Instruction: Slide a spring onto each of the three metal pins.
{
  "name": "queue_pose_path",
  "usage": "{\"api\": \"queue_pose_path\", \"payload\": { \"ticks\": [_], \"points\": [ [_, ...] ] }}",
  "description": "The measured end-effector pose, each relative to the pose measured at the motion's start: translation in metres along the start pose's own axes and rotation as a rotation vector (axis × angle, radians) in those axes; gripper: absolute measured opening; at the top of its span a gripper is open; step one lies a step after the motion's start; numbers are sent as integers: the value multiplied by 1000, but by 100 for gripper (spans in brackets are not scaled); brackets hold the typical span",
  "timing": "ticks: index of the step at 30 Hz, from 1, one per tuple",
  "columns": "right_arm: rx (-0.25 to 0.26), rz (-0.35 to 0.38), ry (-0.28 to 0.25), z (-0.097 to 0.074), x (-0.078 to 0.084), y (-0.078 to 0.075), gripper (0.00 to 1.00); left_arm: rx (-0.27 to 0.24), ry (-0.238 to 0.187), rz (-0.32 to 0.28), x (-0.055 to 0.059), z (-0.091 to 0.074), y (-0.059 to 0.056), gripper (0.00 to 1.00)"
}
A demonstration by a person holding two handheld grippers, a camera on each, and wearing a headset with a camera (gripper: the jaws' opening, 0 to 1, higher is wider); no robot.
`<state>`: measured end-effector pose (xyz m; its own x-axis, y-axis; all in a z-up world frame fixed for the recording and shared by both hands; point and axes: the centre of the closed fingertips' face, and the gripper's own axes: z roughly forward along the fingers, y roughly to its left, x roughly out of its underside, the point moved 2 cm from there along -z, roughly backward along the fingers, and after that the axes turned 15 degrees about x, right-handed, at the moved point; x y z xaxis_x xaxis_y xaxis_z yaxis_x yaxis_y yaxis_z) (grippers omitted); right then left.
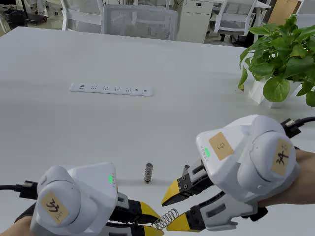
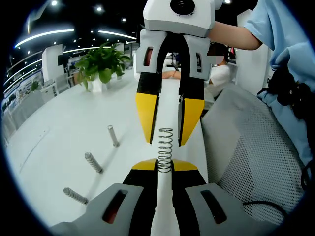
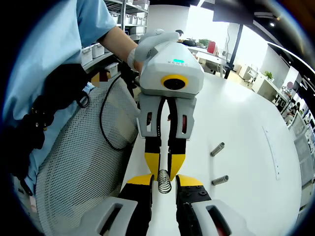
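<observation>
here the left gripper (image 2: 165, 167) pinches the spring (image 2: 165, 145) by the table (image 2: 74, 128) edge.

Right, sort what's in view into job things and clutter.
Job: loose spring, held in the left hand-held gripper; right hand-held gripper; bare pin; two sprung pins.
Lying about: power strip; potted plant; chairs.

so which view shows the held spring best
The left gripper view: the spring shows lengthwise from the left gripper, pinching it, up between the open jaws of the right gripper. The right gripper view sees it end-on; the head view, small at the bottom.
</observation>
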<state>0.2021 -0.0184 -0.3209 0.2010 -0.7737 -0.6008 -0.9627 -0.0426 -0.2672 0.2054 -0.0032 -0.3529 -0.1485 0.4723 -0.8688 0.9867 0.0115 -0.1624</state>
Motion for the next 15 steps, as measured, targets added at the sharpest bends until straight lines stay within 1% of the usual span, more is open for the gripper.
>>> {"api": "queue_pose_path", "payload": {
  "ticks": [2, 6, 9, 15],
  "points": [
    [-10, 7, 3, 1, 1, 0, 15, -3, -9, 4, -3, 1, 1, 6],
    [-18, 1, 24, 1, 6, -1, 13, -5, -28, 13, -8, 3, 1, 6],
    [-29, 13, 29, 0, 7, 0, 12, -5, -37, 16, -10, 3, 0, 6],
    [-33, 16, 32, -1, 8, 1, 10, -3, -50, 25, -14, 4, -1, 6]
  ]
}}
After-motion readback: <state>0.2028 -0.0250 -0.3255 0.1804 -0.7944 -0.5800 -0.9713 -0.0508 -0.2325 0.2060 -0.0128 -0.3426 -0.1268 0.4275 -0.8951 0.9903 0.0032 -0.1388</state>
